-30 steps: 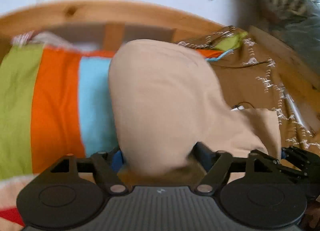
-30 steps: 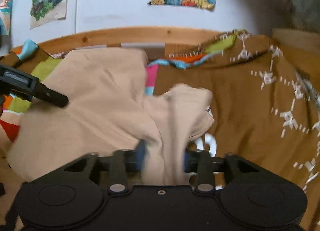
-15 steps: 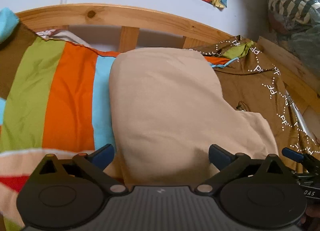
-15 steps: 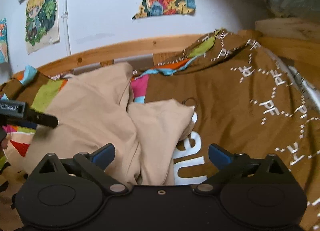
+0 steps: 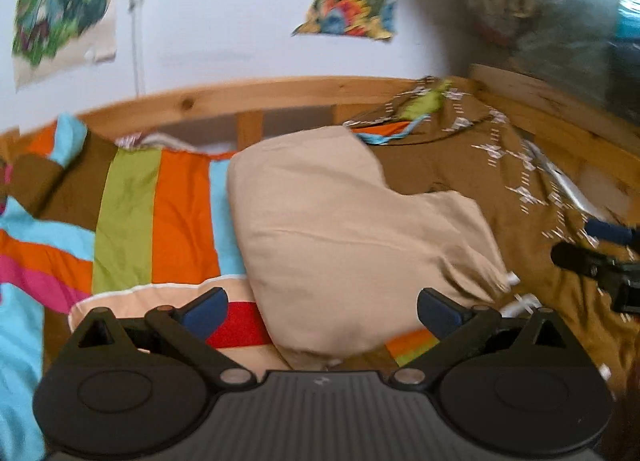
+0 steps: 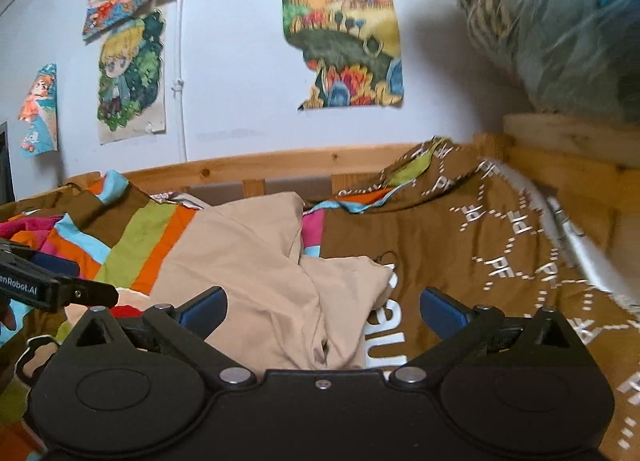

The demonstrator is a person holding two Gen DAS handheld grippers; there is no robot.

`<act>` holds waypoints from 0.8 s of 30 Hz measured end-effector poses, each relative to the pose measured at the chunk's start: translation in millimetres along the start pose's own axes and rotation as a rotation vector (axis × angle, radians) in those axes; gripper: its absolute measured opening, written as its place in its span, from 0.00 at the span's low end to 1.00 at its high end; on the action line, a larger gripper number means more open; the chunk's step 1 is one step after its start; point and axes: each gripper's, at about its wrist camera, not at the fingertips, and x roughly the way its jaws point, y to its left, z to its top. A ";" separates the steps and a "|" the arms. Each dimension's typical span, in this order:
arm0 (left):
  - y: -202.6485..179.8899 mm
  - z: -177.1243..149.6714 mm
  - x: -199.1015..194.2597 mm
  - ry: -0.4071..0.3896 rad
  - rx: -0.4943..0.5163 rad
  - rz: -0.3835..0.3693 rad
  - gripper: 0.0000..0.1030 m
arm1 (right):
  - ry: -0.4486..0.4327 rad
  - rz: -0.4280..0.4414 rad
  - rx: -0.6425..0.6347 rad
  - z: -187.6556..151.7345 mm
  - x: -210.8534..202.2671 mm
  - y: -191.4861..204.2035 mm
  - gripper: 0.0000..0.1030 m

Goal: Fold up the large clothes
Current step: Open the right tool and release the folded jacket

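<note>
A folded beige cotton garment (image 5: 340,229) lies on the striped multicoloured bedspread (image 5: 160,221). The left gripper (image 5: 322,307) and right gripper (image 6: 324,307) hover spread wide, released and empty.

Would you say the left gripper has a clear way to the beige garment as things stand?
Probably yes: the left gripper is open, the beige garment lies right ahead between its fingers, and nothing covers it.

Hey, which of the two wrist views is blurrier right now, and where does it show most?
Left wrist view: motion blur throughout, worst on the wall posters and brown blanket's pattern. Right wrist view: sharper, blanket lettering readable, only the upper-right bundle smeared. Both bend the wooden bed rail.
</note>
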 end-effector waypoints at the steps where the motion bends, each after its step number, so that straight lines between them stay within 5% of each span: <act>1: -4.1 -4.1 -8.9 -0.012 0.011 0.001 0.99 | -0.010 -0.004 0.000 -1.6 -9.5 1.0 0.99; 6: -17.2 -25.1 -41.4 -0.062 -0.006 0.006 0.99 | -0.035 -0.035 0.036 -8.7 -48.1 4.4 0.99; 13: -17.1 -51.3 -60.7 -0.032 -0.096 0.001 0.99 | -0.021 -0.020 0.026 -25.3 -85.5 20.6 0.99; 24: -15.8 -61.4 -61.9 -0.035 -0.122 0.023 0.99 | -0.023 -0.068 0.020 -34.6 -85.8 19.9 0.99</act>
